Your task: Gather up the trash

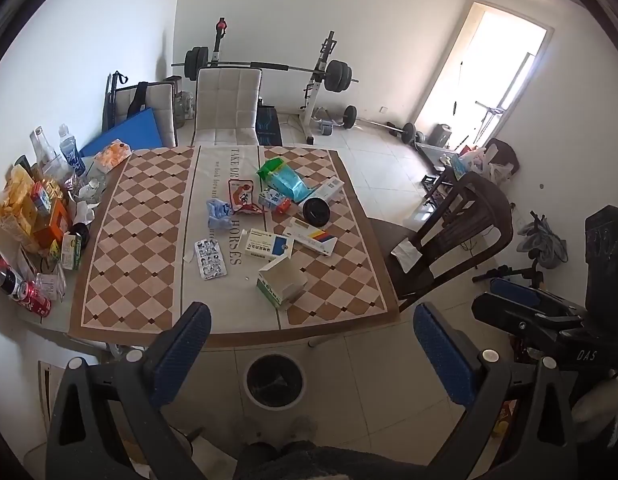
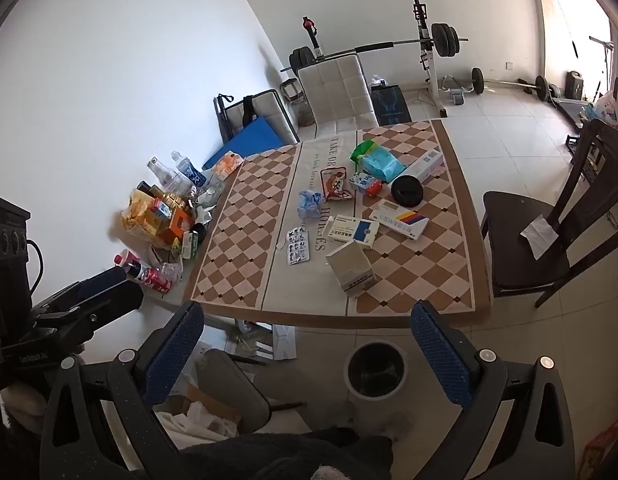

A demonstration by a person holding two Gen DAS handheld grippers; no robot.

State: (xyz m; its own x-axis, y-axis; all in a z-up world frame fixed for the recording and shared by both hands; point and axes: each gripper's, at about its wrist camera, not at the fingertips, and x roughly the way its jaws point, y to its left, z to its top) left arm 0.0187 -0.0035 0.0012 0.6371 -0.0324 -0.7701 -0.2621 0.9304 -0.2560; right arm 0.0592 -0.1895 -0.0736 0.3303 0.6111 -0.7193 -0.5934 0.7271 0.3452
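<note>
Trash lies on the checkered table [image 1: 141, 240]: an open white box [image 1: 281, 284], a blister pack [image 1: 210, 259], a blue-and-white medicine box [image 1: 267, 245], a striped box [image 1: 313, 235], a black lid [image 1: 316, 211], a crumpled blue glove [image 1: 219, 212], a red snack packet [image 1: 243, 196] and a teal bag [image 1: 287, 180]. A white bin [image 1: 274, 380] stands on the floor before the table; it also shows in the right wrist view [image 2: 375, 372]. My left gripper [image 1: 311, 356] is open and empty above the bin. My right gripper [image 2: 307, 354] is open and empty, back from the table's near edge.
Bottles, cans and snack bags [image 1: 33, 216] crowd the table's left side. A dark chair [image 1: 457, 232] stands to the right, a beige chair [image 1: 227, 108] behind. A barbell rack [image 1: 321, 76] is at the far wall. Cardboard and bags [image 2: 213, 404] lie on the floor.
</note>
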